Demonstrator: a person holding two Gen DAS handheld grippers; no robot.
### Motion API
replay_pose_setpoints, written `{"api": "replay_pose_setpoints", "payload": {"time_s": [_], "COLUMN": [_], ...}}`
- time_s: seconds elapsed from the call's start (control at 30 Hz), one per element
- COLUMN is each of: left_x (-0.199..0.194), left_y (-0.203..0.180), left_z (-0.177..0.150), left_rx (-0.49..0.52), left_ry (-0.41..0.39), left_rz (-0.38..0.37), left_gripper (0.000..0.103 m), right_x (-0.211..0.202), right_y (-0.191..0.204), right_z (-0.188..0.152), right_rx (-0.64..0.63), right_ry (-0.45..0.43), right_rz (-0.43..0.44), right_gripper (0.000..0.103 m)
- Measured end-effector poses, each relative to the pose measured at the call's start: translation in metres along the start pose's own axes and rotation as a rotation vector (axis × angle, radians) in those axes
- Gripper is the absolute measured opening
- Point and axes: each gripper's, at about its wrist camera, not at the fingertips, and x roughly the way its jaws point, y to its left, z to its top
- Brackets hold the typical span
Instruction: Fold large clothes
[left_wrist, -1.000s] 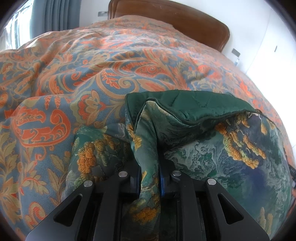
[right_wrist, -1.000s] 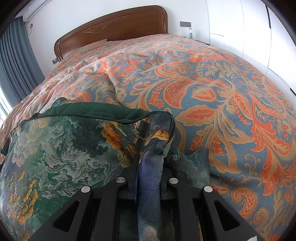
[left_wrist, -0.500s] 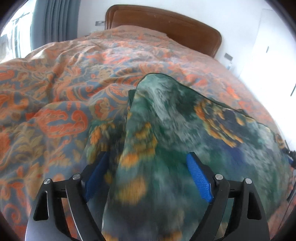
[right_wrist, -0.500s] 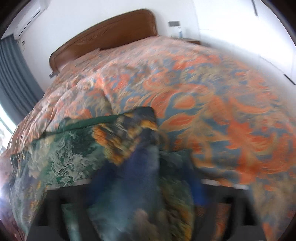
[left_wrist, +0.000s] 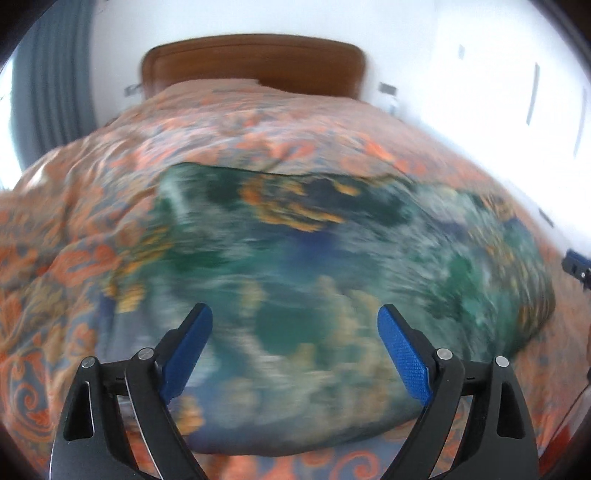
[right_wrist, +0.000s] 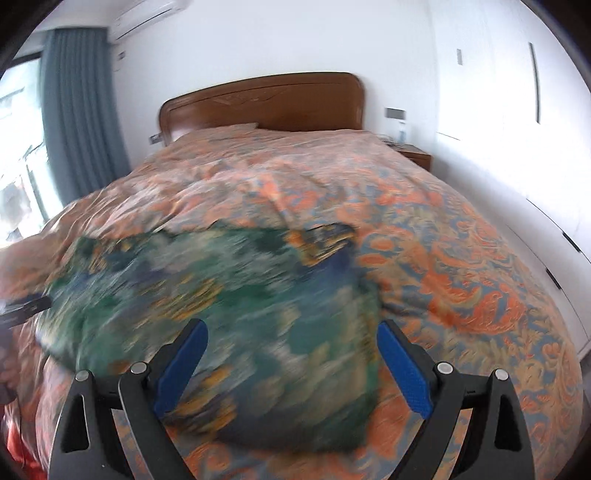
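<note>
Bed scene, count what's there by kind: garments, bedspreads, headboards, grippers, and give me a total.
Garments: 1, the green patterned garment, lying folded on the bed
Bedspreads: 1, the orange bedspread
Headboards: 1, the wooden headboard
Grippers: 2, left gripper opening, right gripper open, nothing gripped
Total: 5

Motion blur smeared the green patterned garment (left_wrist: 314, 266) in both wrist views, so its folds and edges were unreadable. The bedspread (left_wrist: 92, 206) blurred likewise near it. The right gripper (left_wrist: 578, 264) was cut by the left wrist view's right edge; its jaws were hidden.
</note>
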Motion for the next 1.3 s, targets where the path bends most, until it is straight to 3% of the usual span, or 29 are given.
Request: {"api": "replay_pose_setpoints", "payload": {"time_s": [0.3,0.5,0.87,1.13,1.3], "left_x": [0.009,0.018,0.086,0.113,0.111], "left_y": [-0.034,-0.001,0.066,0.085,0.096], "left_z": [-0.006,0.009,0.063,0.083,0.094], "left_rx": [0.067,-0.005,-0.166,-0.196,-0.253], "left_ry": [0.052,0.093,0.213,0.226,0.202], "left_rz": [-0.008,0.002,0.09,0.136,0.146], "left_gripper": [0.094,0.096,0.097,0.097,0.096], "right_x": [0.011,-0.006,-0.024,-0.031,-0.034], "right_y": [0.033,0.029,0.022,0.014,0.007], "right_z": [-0.034,-0.04,-0.052,-0.067,-0.076], "right_rx": [-0.086,-0.071,0.029,0.089,0.125], "right_ry": [0.063,0.048,0.072,0.094,0.108], "right_rz": [-0.014,-0.008,0.032,0.028,0.014], "right_gripper": [0.095,0.095,0.095,0.095,0.095]}}
